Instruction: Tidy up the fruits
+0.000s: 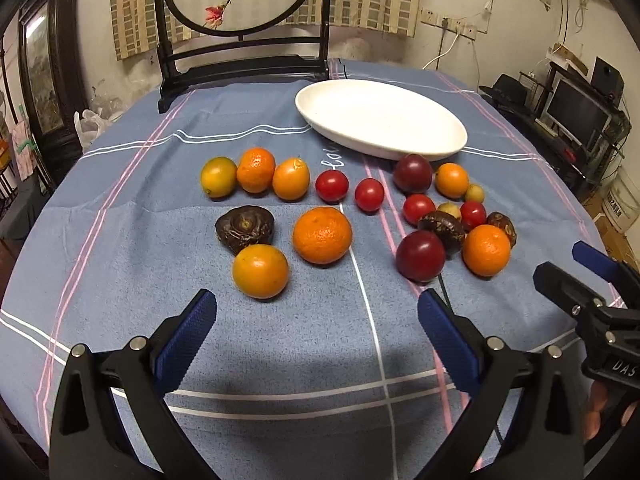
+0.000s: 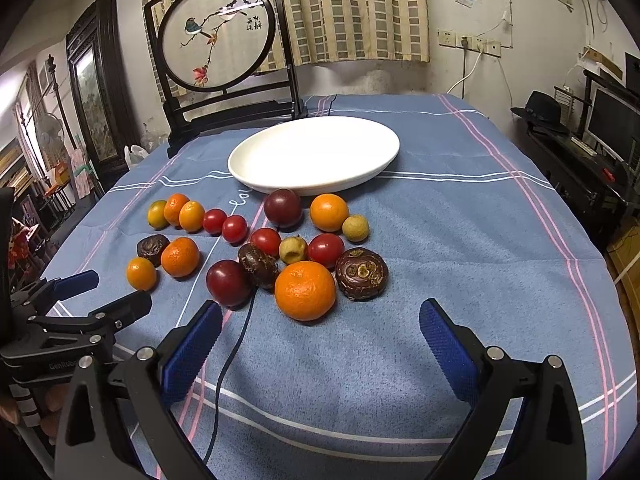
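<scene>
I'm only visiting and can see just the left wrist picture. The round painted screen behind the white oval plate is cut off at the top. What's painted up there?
Observer: The right wrist view shows the whole round painted screen. A blue-green bird perches on the branch.
Operator: And what is the dark shape peeking from behind the rightmost large orange mandarin?
Observer: It is a round dark brown water chestnut with pale patches on top, lying right beside that mandarin.
</scene>
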`<state>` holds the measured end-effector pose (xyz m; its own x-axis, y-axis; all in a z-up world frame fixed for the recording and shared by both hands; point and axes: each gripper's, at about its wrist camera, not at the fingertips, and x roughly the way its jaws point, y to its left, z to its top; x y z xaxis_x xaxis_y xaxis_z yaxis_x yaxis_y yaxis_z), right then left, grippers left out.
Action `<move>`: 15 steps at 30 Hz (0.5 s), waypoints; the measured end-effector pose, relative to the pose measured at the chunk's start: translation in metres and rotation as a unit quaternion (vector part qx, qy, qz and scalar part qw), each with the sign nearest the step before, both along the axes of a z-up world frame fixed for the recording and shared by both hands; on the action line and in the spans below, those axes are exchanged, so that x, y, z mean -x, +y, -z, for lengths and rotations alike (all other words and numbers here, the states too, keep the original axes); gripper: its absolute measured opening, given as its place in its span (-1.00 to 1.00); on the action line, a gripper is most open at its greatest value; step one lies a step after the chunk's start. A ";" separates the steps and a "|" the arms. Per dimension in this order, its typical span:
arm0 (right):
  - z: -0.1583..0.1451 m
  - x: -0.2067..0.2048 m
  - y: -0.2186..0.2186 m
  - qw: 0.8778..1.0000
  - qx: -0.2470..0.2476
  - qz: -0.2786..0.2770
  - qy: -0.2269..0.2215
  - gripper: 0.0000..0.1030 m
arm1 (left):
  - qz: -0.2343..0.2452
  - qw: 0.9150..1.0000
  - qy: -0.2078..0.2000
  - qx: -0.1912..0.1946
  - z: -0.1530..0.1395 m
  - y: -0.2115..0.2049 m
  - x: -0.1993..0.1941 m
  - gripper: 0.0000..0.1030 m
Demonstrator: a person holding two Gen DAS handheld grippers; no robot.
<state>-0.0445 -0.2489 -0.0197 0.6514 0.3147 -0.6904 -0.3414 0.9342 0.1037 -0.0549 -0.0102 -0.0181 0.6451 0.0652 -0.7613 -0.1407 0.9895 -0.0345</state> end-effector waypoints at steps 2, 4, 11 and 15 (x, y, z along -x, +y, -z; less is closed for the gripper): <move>0.001 0.000 0.000 1.000 0.001 0.000 0.001 0.93 | -0.002 1.000 -0.002 0.004 0.000 0.001 0.000 0.92; 0.001 -0.001 0.001 1.000 0.001 0.000 0.002 0.93 | 0.000 1.000 -0.003 0.007 0.000 0.001 0.000 0.92; 0.001 -0.001 0.003 1.000 0.006 -0.003 -0.001 0.93 | -0.004 1.000 0.019 0.010 0.004 -0.001 -0.002 0.92; 0.002 0.000 0.004 1.000 0.005 -0.006 0.000 0.93 | 0.010 1.000 0.015 0.007 0.004 -0.004 -0.001 0.92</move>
